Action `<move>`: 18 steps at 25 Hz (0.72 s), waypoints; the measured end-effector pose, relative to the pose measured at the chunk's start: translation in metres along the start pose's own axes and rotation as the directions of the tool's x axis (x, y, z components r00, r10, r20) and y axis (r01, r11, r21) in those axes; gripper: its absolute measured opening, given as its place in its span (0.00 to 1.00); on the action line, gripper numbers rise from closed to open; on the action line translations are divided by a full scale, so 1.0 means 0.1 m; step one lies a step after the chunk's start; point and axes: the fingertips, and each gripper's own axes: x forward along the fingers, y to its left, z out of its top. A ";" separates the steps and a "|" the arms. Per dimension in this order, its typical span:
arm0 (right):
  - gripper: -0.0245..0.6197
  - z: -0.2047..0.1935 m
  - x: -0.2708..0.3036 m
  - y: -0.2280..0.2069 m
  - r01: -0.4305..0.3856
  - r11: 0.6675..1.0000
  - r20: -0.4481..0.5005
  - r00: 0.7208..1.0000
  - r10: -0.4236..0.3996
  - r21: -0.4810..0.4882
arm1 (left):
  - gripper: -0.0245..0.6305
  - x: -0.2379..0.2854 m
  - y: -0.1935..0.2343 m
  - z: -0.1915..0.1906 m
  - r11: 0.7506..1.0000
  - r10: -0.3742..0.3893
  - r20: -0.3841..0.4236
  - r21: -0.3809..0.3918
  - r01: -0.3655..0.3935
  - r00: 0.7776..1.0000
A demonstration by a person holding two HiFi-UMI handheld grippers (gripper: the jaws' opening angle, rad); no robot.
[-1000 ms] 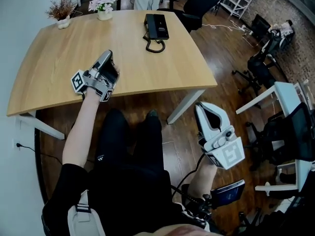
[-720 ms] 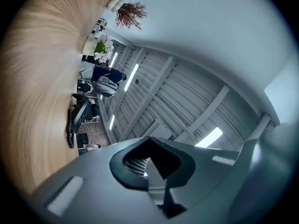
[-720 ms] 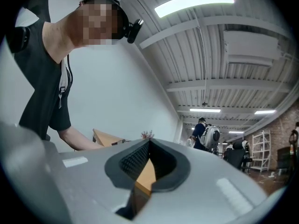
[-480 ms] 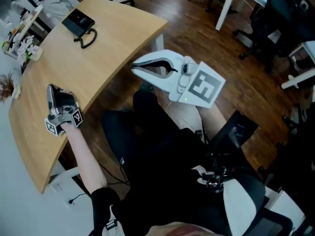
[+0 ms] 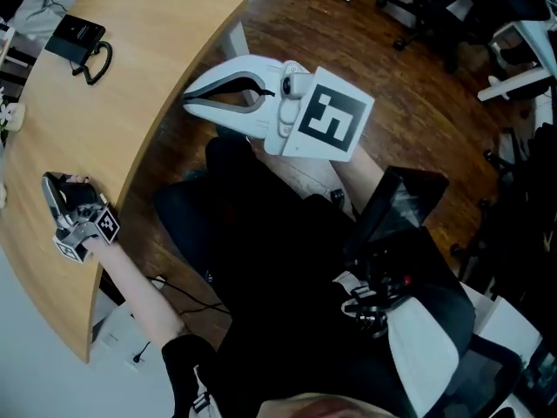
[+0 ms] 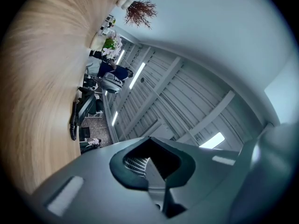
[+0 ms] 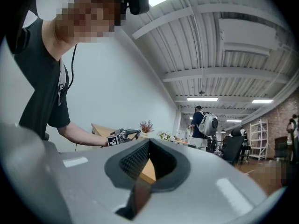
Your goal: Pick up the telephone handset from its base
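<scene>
In the head view, a wooden table (image 5: 130, 77) is seen on the left. The black telephone (image 5: 74, 35) is set at the table's far end, with its curly cord (image 5: 97, 62) beside it. It is too small for its parts to be told apart. The left gripper (image 5: 54, 190) is laid on the table near the close edge, well apart from the telephone. The right gripper (image 5: 187, 103) is held up over the lap, off the table.

In the left gripper view, the 2 jaws are pressed together and nothing is held. A dry twig plant (image 6: 140, 13) is seen past the table.

In the right gripper view, the 2 jaws are also pressed together and nothing is held. A person with a backpack (image 7: 204, 124) is seen far behind.
</scene>
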 end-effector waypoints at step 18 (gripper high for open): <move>0.04 -0.57 0.48 -0.49 -0.058 0.993 -0.078 0.995 0.066 0.102 | 0.04 0.09 0.09 -0.11 0.997 0.067 -0.026 -0.042 -0.068 0.997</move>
